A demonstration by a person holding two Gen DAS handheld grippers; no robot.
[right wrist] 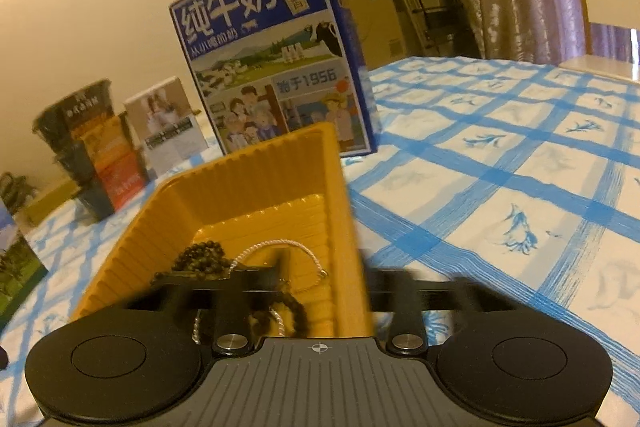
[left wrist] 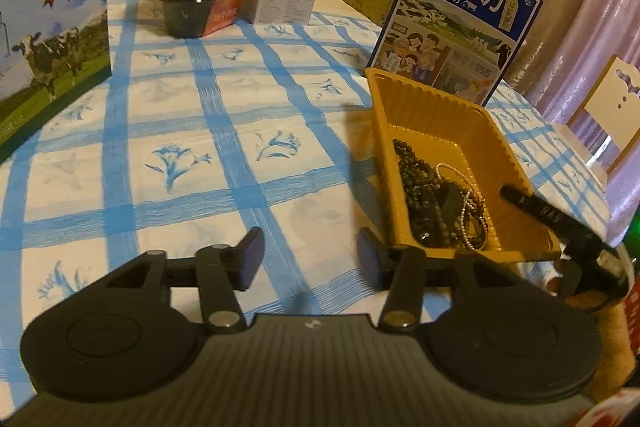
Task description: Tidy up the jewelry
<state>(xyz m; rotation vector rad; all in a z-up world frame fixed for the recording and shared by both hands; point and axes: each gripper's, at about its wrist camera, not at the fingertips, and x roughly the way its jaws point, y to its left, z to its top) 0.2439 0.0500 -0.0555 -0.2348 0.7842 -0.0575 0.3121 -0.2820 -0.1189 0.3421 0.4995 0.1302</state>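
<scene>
the left gripper tilts down over the blue-checked tablecloth, its jaws apart with nothing between them. just to its right, the right gripper points at a shallower angle, jaws spread astride the near right wall of the yellow tray, not pinching it. the beaded bracelets and necklaces lie heaped in the tray's near end. behind the tray stands a blue milk carton.
</scene>
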